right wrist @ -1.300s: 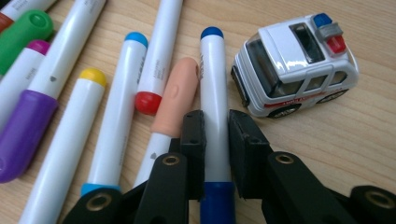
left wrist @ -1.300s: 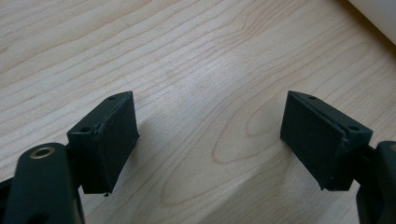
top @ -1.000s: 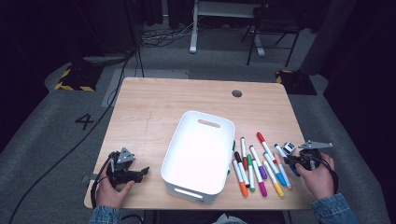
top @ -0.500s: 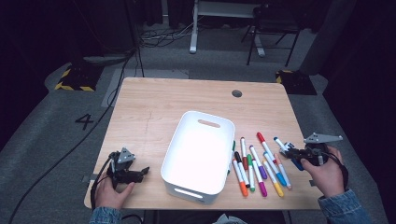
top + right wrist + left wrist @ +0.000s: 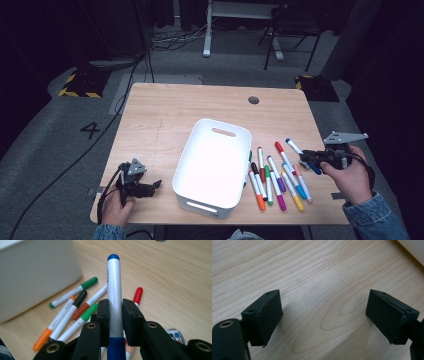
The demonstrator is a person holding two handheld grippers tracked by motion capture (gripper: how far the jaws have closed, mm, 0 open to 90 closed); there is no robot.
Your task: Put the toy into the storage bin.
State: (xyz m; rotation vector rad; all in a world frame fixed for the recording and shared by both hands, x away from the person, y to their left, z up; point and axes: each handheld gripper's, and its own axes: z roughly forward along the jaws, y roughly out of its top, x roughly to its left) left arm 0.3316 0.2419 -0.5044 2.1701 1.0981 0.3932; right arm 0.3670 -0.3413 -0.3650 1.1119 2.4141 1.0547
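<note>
Here the right tool (image 5: 115,315) is clamped on the blue marker (image 5: 113,287); the left tool (image 5: 324,315), jaws apart and just opening, holds nothing over the bench (image 5: 165,115).

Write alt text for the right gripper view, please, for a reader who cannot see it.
The right hand-held gripper is shut on a blue marker that points away over a wooden table. Below it lie loose markers in green, orange, black and red, beside a white bin at upper left.
</note>
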